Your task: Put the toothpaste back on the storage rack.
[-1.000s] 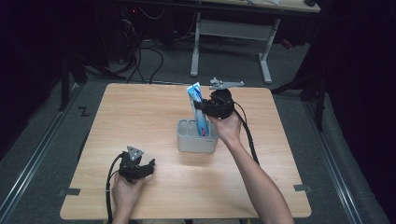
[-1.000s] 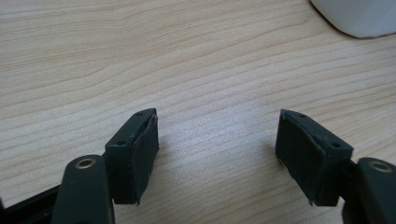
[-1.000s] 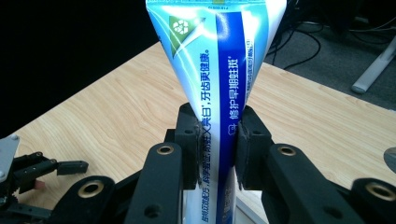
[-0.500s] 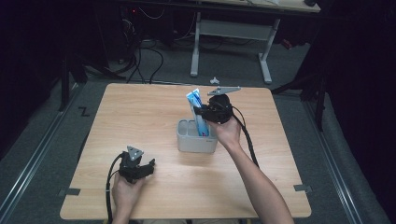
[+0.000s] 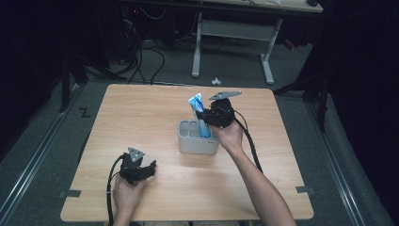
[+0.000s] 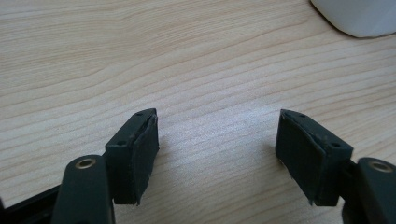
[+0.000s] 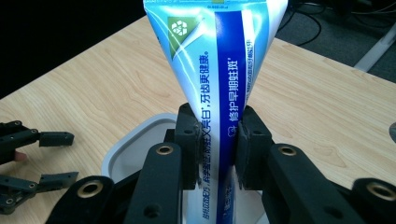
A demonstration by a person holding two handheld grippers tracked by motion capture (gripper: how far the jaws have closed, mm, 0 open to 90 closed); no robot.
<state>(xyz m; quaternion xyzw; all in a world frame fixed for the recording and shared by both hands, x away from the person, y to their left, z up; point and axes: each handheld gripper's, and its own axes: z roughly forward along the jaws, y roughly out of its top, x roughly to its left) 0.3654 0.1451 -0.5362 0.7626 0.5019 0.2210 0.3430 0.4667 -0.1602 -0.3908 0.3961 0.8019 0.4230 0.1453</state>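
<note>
The blue and white toothpaste tube (image 7: pixel 219 70) has Chinese writing running down its side, white letters on a dark blue stripe. Near its wide flat end there is a green patch with a small white square mark. The print along the top edge is too small to read. The tube looks smooth and shiny, flat and wide at the top and narrower lower down.

It stands upright in the light grey plastic holder with rounded corners (image 5: pixel 190 141), which sits near the middle of the pale wooden tabletop (image 5: pixel 141 108). The wood has soft wavy lines in it.

The right gripper (image 7: pixel 218 149) is black, with small brass-coloured rings at its joints. Its jaws are pressed tight on the lower part of the tube, one pad on each side, right above the holder.

The left gripper (image 6: pixel 217 156) rests low over the bare tabletop near the front edge, well apart from the holder. Its jaws stand wide apart with nothing between them. The black pads look rough and a bit worn at the edges.
</note>
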